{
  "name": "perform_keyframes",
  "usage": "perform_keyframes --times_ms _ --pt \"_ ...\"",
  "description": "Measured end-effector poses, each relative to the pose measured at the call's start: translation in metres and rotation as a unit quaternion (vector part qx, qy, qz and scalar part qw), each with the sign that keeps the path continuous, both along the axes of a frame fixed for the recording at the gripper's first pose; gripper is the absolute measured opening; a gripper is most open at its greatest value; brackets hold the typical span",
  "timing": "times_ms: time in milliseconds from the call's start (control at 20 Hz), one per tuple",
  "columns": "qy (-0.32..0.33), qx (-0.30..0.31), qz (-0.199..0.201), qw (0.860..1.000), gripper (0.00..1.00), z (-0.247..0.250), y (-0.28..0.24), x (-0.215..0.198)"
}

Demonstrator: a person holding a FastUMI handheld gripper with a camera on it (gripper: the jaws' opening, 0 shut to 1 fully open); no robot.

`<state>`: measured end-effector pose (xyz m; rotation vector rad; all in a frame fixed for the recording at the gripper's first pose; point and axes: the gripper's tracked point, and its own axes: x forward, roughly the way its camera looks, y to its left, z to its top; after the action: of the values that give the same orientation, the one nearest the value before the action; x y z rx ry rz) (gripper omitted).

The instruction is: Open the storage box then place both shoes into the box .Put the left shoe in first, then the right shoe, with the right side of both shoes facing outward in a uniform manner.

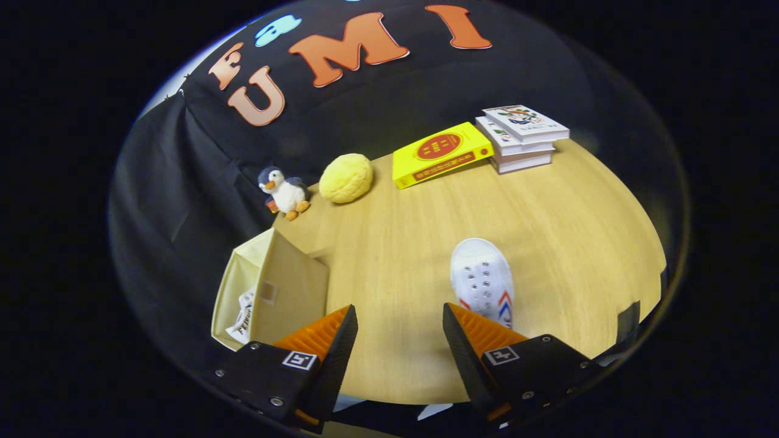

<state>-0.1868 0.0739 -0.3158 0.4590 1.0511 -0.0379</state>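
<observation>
Round wooden table (426, 243), white shoe (482, 281), storage box (286, 292), penguin toy (283, 192), yellow ball (345, 177), books (487, 146)

A cream fabric storage box (286, 292) stands open at the worktop's edge, just beyond the gripper's (398, 331) spread, empty fingers; inside it lies a white shoe (243, 316) (partly hidden by the box wall). A second white shoe (484, 280) with red and blue side stripes rests on the worktop, toe pointing away, touching the other finger

On the counter (426, 243), the storage box (277, 292) sits left of the hand-held gripper (398, 331); its spread fingers hold nothing, with the shoe (482, 281) just ahead of the right finger.
</observation>
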Motion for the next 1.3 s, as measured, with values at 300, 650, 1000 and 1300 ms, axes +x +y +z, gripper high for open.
perform_keyframes --times_ms 300,650,1000,1300 --pt "0.039 -0.082 0.013 0.996 0.83 -0.046 -0.055 -0.037" --pt "0.079 -0.138 0.078 0.984 0.72 -0.089 -0.078 -0.055" --pt "0.063 -0.181 0.13 0.973 0.65 -0.104 -0.085 -0.047" --pt "-0.001 -0.177 0.104 0.979 0.54 -0.108 -0.082 -0.031"
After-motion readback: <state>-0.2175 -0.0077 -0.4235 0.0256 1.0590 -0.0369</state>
